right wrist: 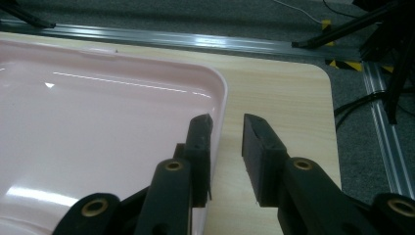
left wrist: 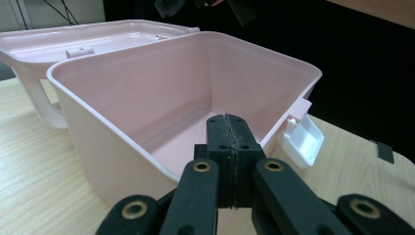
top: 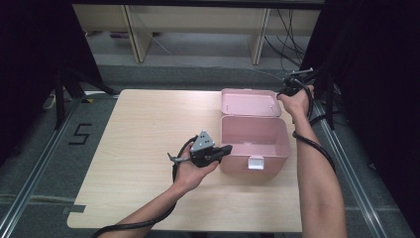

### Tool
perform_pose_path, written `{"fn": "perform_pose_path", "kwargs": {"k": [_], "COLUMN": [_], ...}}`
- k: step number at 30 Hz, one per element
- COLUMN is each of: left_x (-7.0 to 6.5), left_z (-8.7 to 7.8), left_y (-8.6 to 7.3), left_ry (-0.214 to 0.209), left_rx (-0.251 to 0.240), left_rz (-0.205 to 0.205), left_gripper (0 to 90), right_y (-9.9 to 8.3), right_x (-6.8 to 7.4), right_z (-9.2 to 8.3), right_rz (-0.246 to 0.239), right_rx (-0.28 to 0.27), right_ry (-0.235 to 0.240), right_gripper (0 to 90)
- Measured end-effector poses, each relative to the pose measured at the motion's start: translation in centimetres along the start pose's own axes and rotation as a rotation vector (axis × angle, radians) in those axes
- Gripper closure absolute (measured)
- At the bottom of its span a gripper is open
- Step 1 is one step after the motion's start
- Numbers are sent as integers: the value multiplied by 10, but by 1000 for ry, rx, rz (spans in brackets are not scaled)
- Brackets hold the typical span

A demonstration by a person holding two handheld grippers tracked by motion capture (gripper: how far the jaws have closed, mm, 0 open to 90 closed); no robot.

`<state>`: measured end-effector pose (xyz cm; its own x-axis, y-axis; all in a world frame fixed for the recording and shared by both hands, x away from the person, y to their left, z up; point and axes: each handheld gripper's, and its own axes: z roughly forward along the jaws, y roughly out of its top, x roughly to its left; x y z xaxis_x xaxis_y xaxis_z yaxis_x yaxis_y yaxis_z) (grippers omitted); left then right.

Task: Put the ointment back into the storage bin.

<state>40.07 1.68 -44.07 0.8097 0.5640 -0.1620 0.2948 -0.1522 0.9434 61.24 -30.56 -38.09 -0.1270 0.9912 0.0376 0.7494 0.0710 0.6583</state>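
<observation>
The left claw (left wrist: 230, 147) has its two black jaws pressed flat together with nothing between them. It sits at the near left wall of the pink box (top: 255, 141), its tips level with the rim, and in the left gripper view they show against the bare pink inside of the box. The left hand (top: 190, 173) holds it low over the desk (top: 148, 148), just left of the box.

The right claw (right wrist: 226, 132) has its jaws apart, with a clear gap and nothing between them. One jaw lies over the right edge of the lid (right wrist: 98, 122), the other over the bare wood beside it; whether a pad touches the lid's rim cannot be told. The right hand (top: 296, 101) holds this claw at the far right corner of the lid.

The pink box stands open on the right half of the desk, its lid (top: 250, 102) thrown back and lying flat behind it, inside up. A white latch (top: 256, 162) hangs on the near wall of the box. Both forearms come in from the near edge, each with a black cable trailing along it.
</observation>
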Motion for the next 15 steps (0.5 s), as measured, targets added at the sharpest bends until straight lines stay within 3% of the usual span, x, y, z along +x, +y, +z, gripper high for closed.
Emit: {"fn": "perform_pose_path", "kwargs": {"k": [1,3,5,6,7,9,15], "left_x": [0,0,0,0,0,0,0], "left_z": [0,0,0,-1,0,0,1], "left_y": [0,0,0,0,0,0,-3], "left_ry": [1,2,1,2,-1,3,22], "left_rx": [0,0,-1,-1,-5,-3,-14], "left_rz": [2,2,1,1,-1,0,7], "left_gripper": [894,893,893,893,893,894,895], "right_y": [1,3,4,4,3,4,4], "right_x": [3,1,3,3,6,5,5], "right_z": [1,2,3,4,6,7,9], "right_rz": [47,6,19,1,20,-13,-21], "right_rx": [-1,-2,1,4,11,1,2], "right_ry": [1,-8,-1,-9,-5,-11,-19], "right_gripper": [741,740,740,739,739,739,739]}}
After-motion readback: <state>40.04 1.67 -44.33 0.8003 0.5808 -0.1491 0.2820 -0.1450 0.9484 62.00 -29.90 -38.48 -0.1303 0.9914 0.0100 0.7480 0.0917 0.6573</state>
